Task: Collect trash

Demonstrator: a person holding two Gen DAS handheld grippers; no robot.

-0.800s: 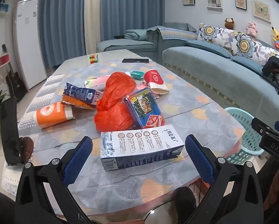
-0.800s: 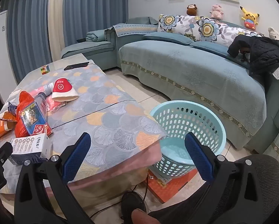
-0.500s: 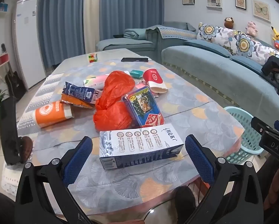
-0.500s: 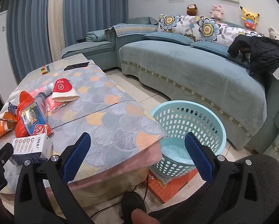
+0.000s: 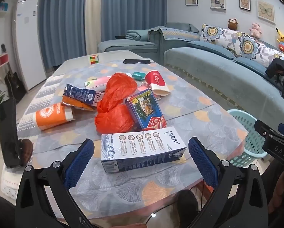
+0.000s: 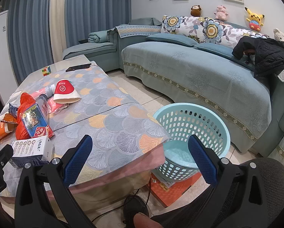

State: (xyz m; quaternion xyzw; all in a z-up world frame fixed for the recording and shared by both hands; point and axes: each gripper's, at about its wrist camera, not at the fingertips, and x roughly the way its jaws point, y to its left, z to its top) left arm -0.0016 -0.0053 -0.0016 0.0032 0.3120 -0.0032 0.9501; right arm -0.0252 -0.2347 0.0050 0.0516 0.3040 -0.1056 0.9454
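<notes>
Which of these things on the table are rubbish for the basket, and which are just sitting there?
Rubbish job: milk carton, red bag, card box, orange cup, red cup, basket.

Just there: puzzle cube, phone.

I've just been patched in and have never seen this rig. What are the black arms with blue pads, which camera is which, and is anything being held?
There is no robot: a person holds a two-finger tool in each hand, with a fisheye camera on each looking along its fingers. The left view shows the left tool, wide open, with a milk carton lying on the table beyond its pads and untouched. Behind it lie a red bag, a blue packet, an orange cup and a red cup. The right view shows the right tool, also open and empty, aimed at the table edge and the basket on the floor. Nothing is held.
</notes>
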